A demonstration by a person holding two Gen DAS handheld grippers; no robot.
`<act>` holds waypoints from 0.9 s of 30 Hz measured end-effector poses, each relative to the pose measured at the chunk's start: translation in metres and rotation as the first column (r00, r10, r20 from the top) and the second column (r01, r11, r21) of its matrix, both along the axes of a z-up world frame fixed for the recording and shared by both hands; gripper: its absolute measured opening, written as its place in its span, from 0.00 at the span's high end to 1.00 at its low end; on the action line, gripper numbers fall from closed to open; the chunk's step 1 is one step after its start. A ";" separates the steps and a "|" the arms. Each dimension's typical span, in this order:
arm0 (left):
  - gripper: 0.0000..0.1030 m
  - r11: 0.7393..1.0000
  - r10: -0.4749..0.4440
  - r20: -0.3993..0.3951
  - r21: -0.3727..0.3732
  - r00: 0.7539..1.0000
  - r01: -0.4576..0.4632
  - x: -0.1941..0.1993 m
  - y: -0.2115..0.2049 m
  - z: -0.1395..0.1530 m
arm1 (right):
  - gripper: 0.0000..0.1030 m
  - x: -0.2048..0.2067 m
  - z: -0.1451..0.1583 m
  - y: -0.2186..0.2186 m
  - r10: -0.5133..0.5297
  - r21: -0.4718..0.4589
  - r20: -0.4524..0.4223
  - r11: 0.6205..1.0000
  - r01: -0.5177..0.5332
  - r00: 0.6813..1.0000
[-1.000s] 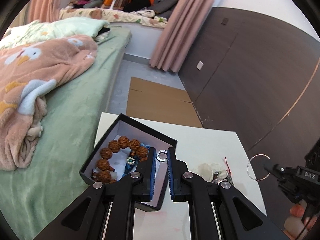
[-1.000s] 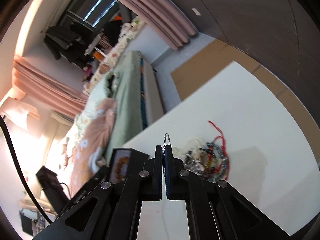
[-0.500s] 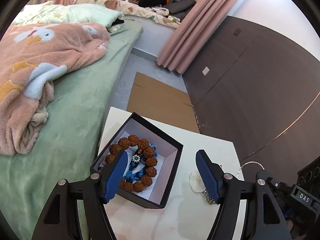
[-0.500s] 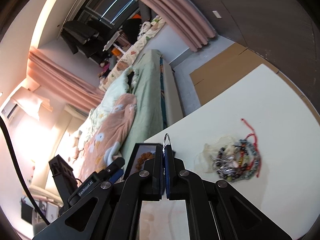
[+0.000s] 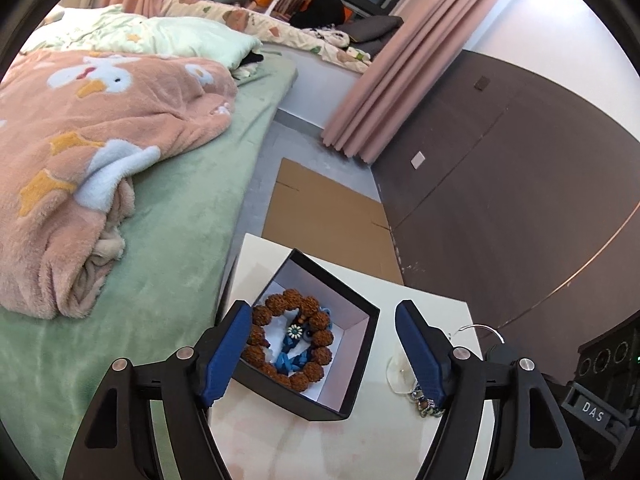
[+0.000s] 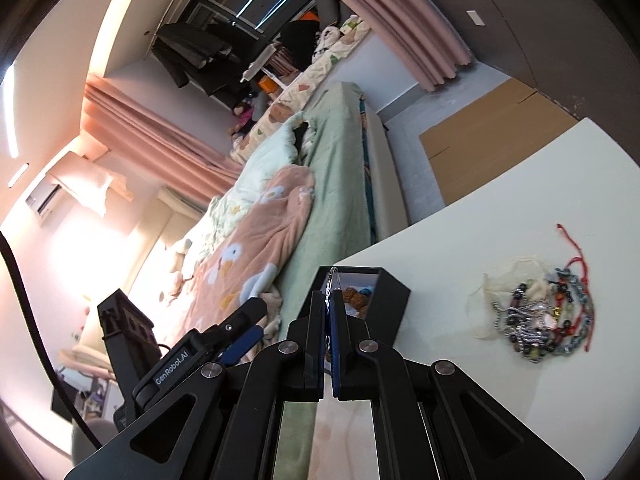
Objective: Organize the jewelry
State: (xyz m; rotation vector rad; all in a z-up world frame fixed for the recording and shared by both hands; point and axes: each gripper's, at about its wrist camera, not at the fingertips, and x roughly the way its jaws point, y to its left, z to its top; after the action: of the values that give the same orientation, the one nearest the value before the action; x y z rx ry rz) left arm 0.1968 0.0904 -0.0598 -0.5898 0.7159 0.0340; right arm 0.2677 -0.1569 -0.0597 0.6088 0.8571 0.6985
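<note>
A black box with a white inside stands on the white table and holds a brown bead bracelet and blue pieces. My left gripper is open and empty above the box, fingers either side of it. My right gripper is shut on a thin silver ring, held just over the box. The ring also shows at the right of the left wrist view. A heap of mixed bead bracelets with a red cord lies on the table right of the box.
A bed with a green sheet and a pink blanket runs along the table's left edge. Flat cardboard lies on the floor beyond the table. A dark panelled wall stands at the right.
My left gripper opened wide, let go of a small ring and rose above the box. My right gripper carried the silver ring left, toward the box.
</note>
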 end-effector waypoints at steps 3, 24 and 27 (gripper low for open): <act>0.27 1.000 0.005 0.011 -0.011 1.000 -0.005 -0.001 0.004 0.001 | 0.96 0.004 -0.005 0.009 0.016 0.024 -0.006 1.000 -0.016 1.000; 0.27 0.999 0.008 0.014 -0.046 1.000 -0.007 0.003 0.005 -0.001 | 0.38 0.016 -0.022 0.004 -0.049 -0.037 -0.106 0.998 0.045 0.993; 0.27 0.999 -0.038 0.013 -0.033 0.999 0.038 0.007 -0.012 0.000 | 0.38 0.013 -0.018 -0.015 -0.086 -0.100 -0.094 0.992 0.077 0.992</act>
State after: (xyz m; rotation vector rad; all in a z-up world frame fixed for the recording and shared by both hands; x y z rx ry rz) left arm 0.2043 0.0788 -0.0596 -0.6077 0.7163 -0.0167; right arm 0.2810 -0.1721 -0.0775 0.5924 0.9467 0.5535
